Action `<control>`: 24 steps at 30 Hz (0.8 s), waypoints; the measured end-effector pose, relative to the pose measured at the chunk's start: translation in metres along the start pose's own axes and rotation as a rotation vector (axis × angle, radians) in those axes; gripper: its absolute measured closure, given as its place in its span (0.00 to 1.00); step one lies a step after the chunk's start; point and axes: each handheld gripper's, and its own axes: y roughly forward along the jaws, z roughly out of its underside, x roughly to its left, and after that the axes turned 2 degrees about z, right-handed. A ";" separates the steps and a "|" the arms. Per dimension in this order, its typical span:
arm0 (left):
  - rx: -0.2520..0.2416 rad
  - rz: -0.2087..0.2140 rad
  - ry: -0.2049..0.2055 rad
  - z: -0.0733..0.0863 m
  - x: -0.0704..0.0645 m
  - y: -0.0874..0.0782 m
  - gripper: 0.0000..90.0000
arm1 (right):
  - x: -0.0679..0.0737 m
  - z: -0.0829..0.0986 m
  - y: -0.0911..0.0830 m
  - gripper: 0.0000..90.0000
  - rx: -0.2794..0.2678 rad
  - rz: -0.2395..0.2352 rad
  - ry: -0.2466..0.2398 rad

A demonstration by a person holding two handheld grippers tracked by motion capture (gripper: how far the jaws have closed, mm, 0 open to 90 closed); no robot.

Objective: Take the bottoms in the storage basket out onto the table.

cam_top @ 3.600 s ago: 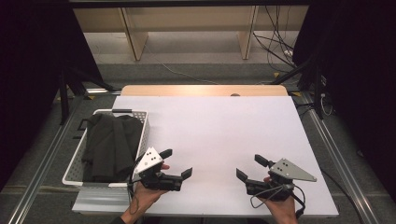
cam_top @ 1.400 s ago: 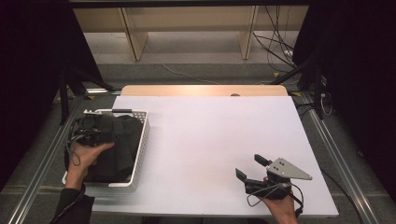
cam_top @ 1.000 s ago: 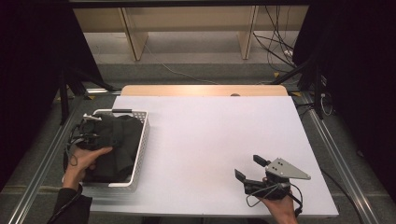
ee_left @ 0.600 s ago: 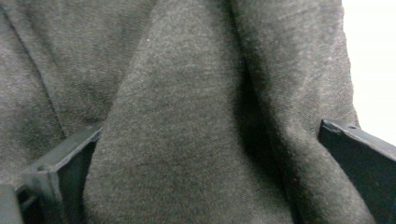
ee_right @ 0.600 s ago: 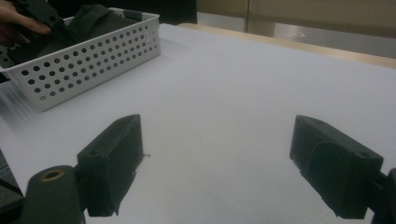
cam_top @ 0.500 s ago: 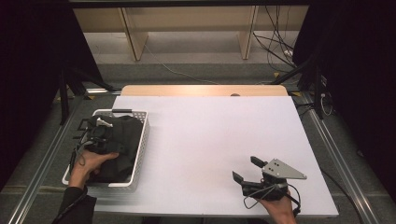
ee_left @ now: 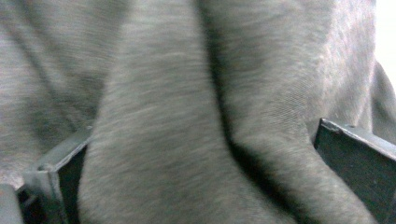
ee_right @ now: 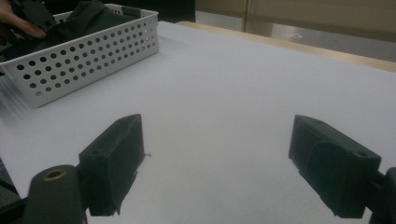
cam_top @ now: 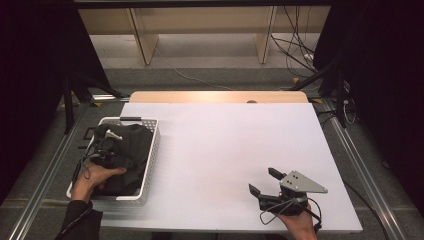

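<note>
Here, dark cloth [ee_left: 196, 102] bunched between left tool [cam_top: 102, 152] jaws (inside basket [cam_top: 150, 165])

— Where did everything lie?
— The basket [cam_top: 145, 170] sat at the table's [cam_top: 225, 150] left edge, the garment [cam_top: 131, 150] bundled inside it.
— And the grippers?
— The left gripper [cam_top: 106, 150] was down in the basket, apparently among the folds; the right gripper [cam_top: 265, 185] rested near the front right corner.

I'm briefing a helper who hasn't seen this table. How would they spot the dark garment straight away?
Start at the white table and go to its left edge, where a white perforated basket sits. The crumpled dark garment fills it, the one soft, dark thing there, with the left tool pushed into its folds.
</note>
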 end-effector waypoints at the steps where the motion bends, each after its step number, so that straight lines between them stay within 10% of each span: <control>1: 0.013 0.004 0.017 0.000 -0.002 0.000 0.00 | 0.000 0.000 0.000 0.21 0.000 0.000 0.000; 18: -0.038 -0.059 0.037 -0.003 -0.003 -0.007 0.27 | -0.001 0.000 -0.001 0.22 -0.008 0.004 0.003; 24: -0.115 -0.010 0.022 0.001 0.002 -0.011 0.61 | 0.000 0.000 -0.001 0.23 -0.006 0.004 0.002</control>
